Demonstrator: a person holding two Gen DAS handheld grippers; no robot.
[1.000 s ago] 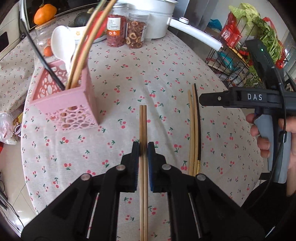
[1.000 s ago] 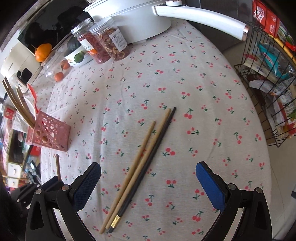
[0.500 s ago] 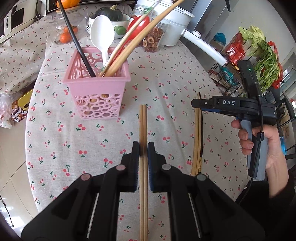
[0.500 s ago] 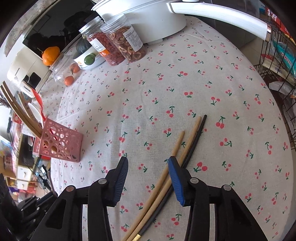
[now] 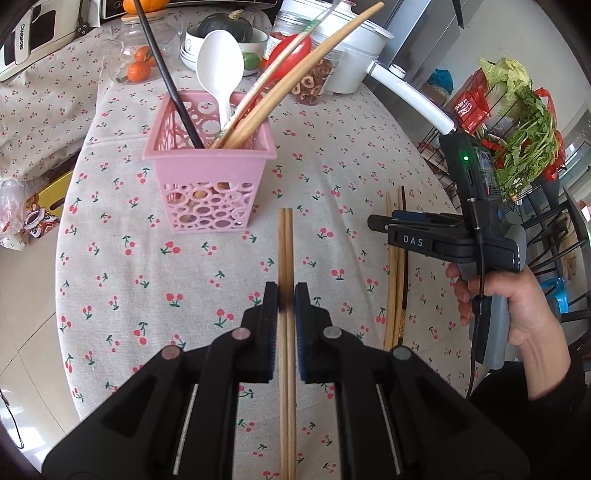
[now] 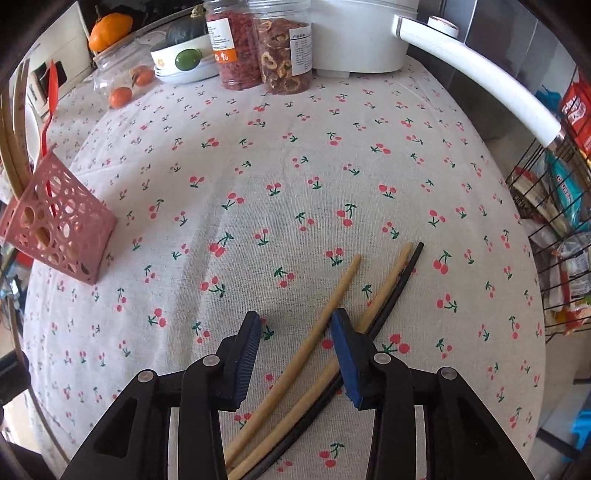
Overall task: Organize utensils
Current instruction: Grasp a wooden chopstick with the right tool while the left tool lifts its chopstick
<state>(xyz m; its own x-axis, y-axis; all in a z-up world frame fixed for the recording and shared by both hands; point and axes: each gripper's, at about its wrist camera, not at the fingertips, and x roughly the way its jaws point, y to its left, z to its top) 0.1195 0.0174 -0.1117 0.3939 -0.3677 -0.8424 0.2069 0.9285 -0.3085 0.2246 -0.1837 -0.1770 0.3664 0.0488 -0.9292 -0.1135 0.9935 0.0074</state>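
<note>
Since a second ago the right gripper (image 6: 295,332) has come down over the loose chopsticks (image 6: 325,325) and its jaws have just been closing from full width. They stand part-way apart astride the palest stick; the right pad seems to lie over the other two, though contact is hard to judge. The three sticks, two wooden and one black, lie side by side near the table's right edge.

The left gripper (image 5: 286,302) holds its jaws clamped on a pair of wooden chopsticks (image 5: 285,251), whose tips point toward the pink basket (image 5: 210,184). The basket has swung nearer the middle of the left view. It stands upright toward the table's left edge, holding a white spoon (image 5: 220,70), wooden utensils and a black stick. Jars (image 6: 255,40), a bowl and a white pot (image 6: 354,33) line the far edge of the table (image 6: 258,177).
</note>
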